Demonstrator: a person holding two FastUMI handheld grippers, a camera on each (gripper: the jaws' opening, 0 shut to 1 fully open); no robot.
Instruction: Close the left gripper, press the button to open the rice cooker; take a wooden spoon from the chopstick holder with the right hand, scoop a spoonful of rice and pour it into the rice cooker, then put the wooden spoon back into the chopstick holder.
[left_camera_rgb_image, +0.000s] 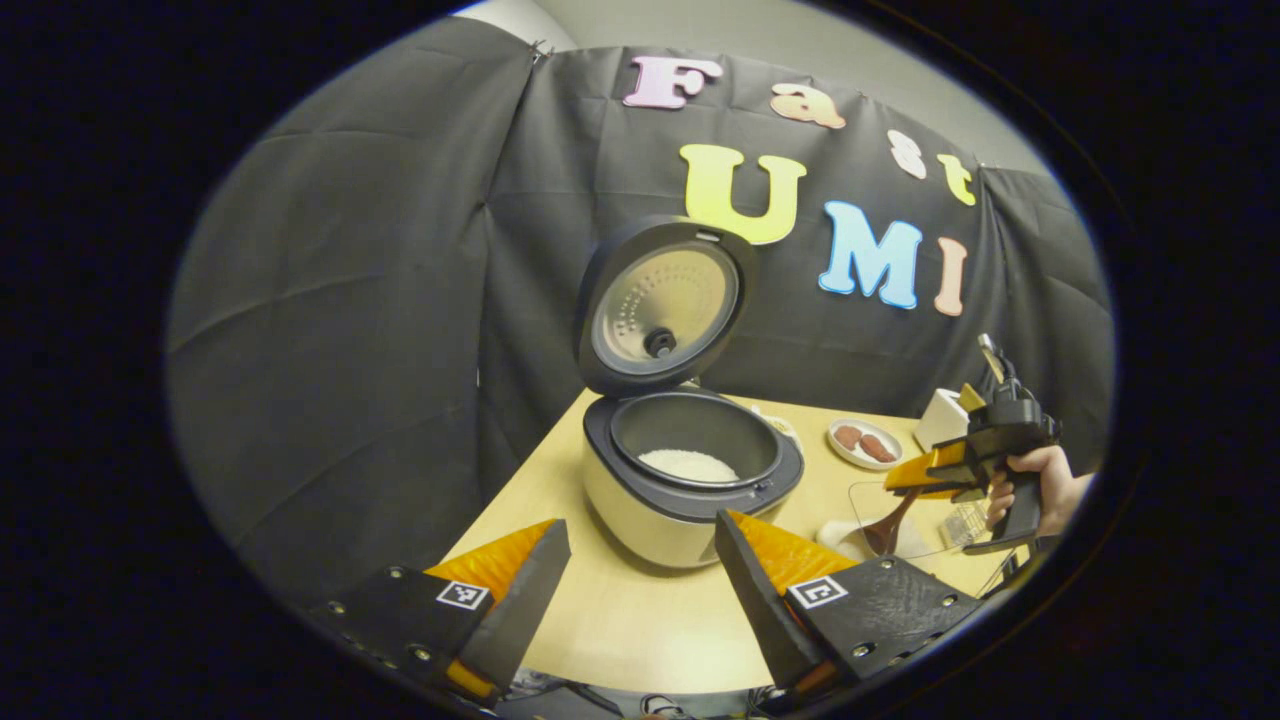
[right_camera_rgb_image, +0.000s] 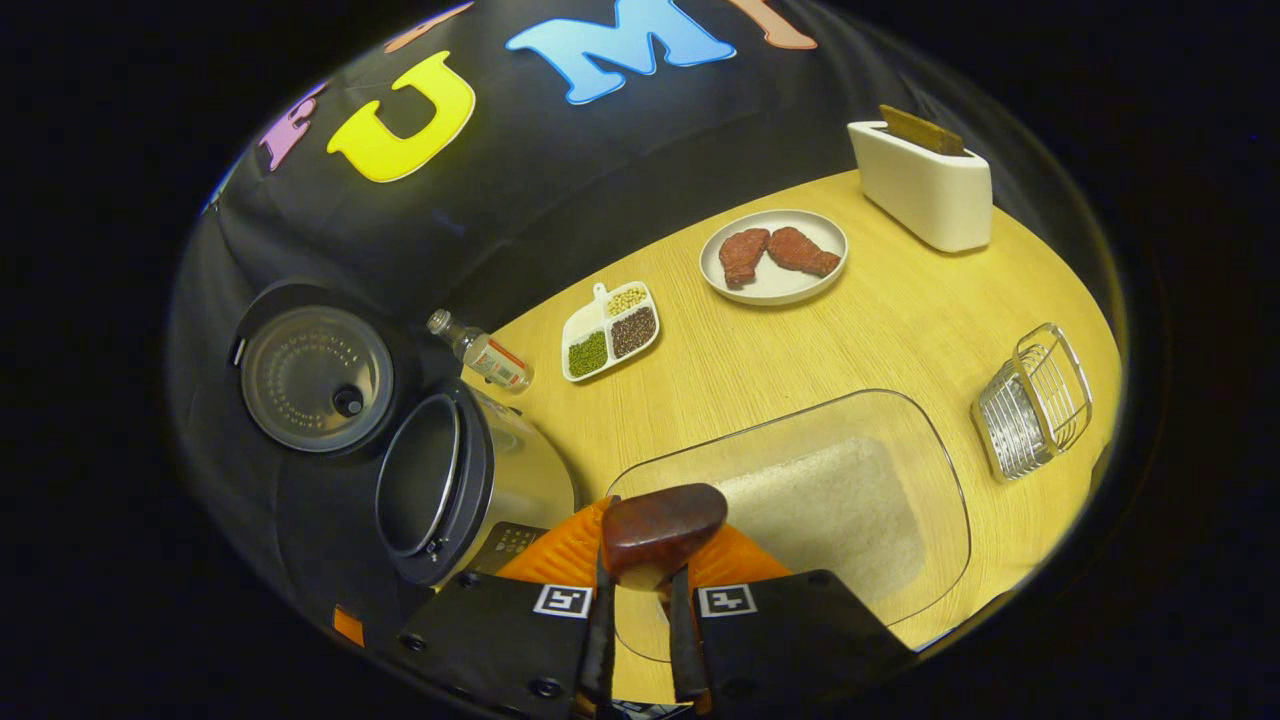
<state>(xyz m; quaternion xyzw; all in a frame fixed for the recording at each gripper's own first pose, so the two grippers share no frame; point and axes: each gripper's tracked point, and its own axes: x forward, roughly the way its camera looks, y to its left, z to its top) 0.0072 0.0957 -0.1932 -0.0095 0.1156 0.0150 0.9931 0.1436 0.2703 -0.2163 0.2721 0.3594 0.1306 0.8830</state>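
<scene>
The spoon (right_camera_rgb_image: 662, 527) is pinched between the right gripper (right_camera_rgb_image: 640, 590) fingers, its bowl poking forward over the near rim of the clear rice tray (right_camera_rgb_image: 930, 450) at the desk's near edge. The cooker (right_camera_rgb_image: 455, 490) stands open to that gripper's left, just beside the tray, rice already in its pot (left_camera_rgb_image: 690, 465). The holder (right_camera_rgb_image: 920, 185) sits at the far right corner, well apart. The left gripper (left_camera_rgb_image: 640, 590) hovers before the cooker, fingers spread and empty. The right hand looks set to dip down, then swing left.

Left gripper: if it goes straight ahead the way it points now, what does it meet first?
Probably the rice cooker. The left gripper is open, and the cooker's front wall sits between its fingers just ahead, above bare table. Depth is hard to judge in this view.
</scene>
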